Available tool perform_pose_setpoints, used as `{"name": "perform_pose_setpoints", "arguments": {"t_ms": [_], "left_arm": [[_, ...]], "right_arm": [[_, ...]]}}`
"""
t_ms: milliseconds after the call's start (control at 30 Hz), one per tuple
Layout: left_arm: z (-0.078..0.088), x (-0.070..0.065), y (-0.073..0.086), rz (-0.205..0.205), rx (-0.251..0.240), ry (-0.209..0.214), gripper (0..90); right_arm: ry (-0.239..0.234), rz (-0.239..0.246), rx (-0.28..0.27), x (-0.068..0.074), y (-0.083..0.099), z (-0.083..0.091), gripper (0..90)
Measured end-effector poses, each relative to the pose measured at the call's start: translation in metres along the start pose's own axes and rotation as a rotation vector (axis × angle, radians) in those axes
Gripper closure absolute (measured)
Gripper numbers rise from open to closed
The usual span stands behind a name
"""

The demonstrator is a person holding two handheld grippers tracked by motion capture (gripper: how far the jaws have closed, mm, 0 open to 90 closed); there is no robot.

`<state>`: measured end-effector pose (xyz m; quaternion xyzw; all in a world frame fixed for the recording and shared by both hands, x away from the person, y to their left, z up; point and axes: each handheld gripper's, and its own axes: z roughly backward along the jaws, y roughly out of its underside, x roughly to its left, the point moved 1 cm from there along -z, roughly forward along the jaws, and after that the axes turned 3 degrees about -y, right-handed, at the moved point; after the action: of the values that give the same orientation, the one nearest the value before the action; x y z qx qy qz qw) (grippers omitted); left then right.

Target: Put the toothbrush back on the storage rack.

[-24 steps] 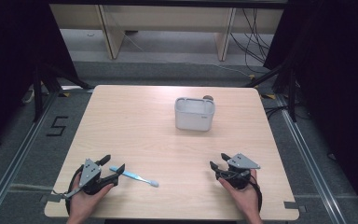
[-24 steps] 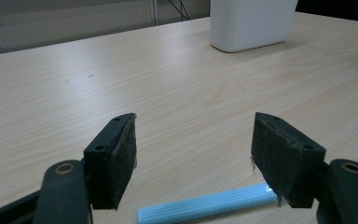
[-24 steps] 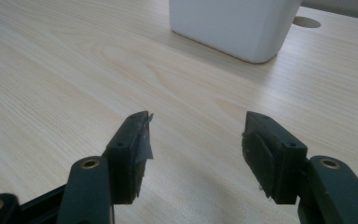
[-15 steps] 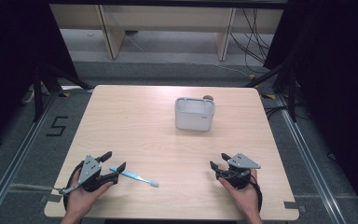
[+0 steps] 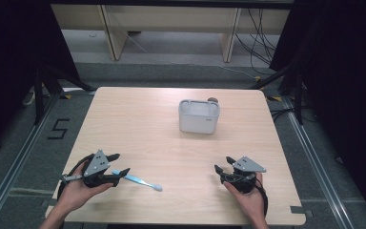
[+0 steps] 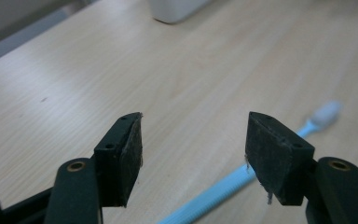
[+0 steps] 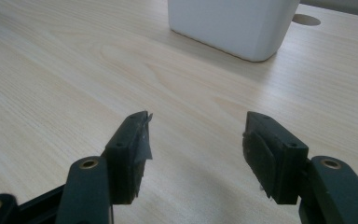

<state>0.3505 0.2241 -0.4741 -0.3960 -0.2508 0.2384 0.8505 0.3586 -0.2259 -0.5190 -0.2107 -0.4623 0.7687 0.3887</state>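
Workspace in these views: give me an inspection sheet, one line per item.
Surface: light wooden table, bare between the things; a round hole at its far edge behind the container.
Job's things: light blue plastic toothbrush lying flat near the left gripper, white bristle head pointing toward the table's middle; white rounded plastic container upright at the far middle.
Clutter: nothing seen.
Grippers: left gripper open, resting low over the toothbrush's handle, pads not pressing on it; right gripper open, nothing between its jaws.
Cables: dark cable looping from each gripper by the hands; loose black cables on the floor beyond the table.
Surroundings: grey floor, a "5" marked left of the table, black curtains at the sides.
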Motion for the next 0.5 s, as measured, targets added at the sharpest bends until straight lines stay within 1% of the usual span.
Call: {"name": "perform_pose_setpoints", "arguments": {"t_ms": [67,100,133,167,200,233,267,300,333,367,433,467,500], "left_arm": [[-0.003,-0.001,-0.006,-0.083,0.069,0.098,36.7],[-0.004,-0.001,-0.009,-0.111,0.101,0.12,36.8],[-0.007,-0.001,-0.012,-0.153,0.145,0.16,37.2],[-0.008,-0.002,-0.014,-0.171,0.172,0.182,38.1],[-0.011,-0.003,-0.017,-0.2,0.206,0.207,38.8],[-0.013,-0.003,-0.02,-0.24,0.251,0.226,39.8],[-0.016,-0.005,-0.023,-0.274,0.286,0.25,40.3],[-0.019,-0.005,-0.025,-0.298,0.307,0.271,41.3],[-0.021,-0.005,-0.027,-0.33,0.342,0.298,41.3],[-0.025,-0.007,-0.029,-0.343,0.361,0.324,41.6],[-0.029,-0.007,-0.034,-0.414,0.406,0.356,42.6],[-0.034,-0.006,-0.037,-0.489,0.448,0.402,42.7],[-0.034,-0.006,-0.037,-0.489,0.448,0.402,43.4]], "right_arm": [[0.007,0.021,-0.001,-0.001,0.0,0.0,41.9],[0.001,0.017,0.007,-0.001,0.0,0.0,41.8],[0.0,0.022,0.005,-0.001,0.0,-0.001,41.7],[0.018,0.062,-0.005,-0.003,-0.001,-0.001,41.7],[0.017,0.031,0.001,-0.001,0.0,-0.001,41.7],[0.016,0.054,-0.001,-0.002,-0.001,-0.001,41.7],[0.013,0.056,0.003,-0.001,-0.001,-0.001,41.7],[0.016,0.075,0.001,-0.001,-0.001,-0.002,41.6],[0.016,0.075,0.001,-0.001,-0.001,-0.002,41.6],[0.013,0.075,0.003,-0.001,-0.001,-0.002,41.6],[0.005,0.071,0.011,-0.001,-0.001,-0.001,41.5],[0.005,0.071,0.011,-0.001,-0.001,-0.001,41.5],[-0.005,0.06,0.015,0.0,-0.001,-0.002,41.5]]}}
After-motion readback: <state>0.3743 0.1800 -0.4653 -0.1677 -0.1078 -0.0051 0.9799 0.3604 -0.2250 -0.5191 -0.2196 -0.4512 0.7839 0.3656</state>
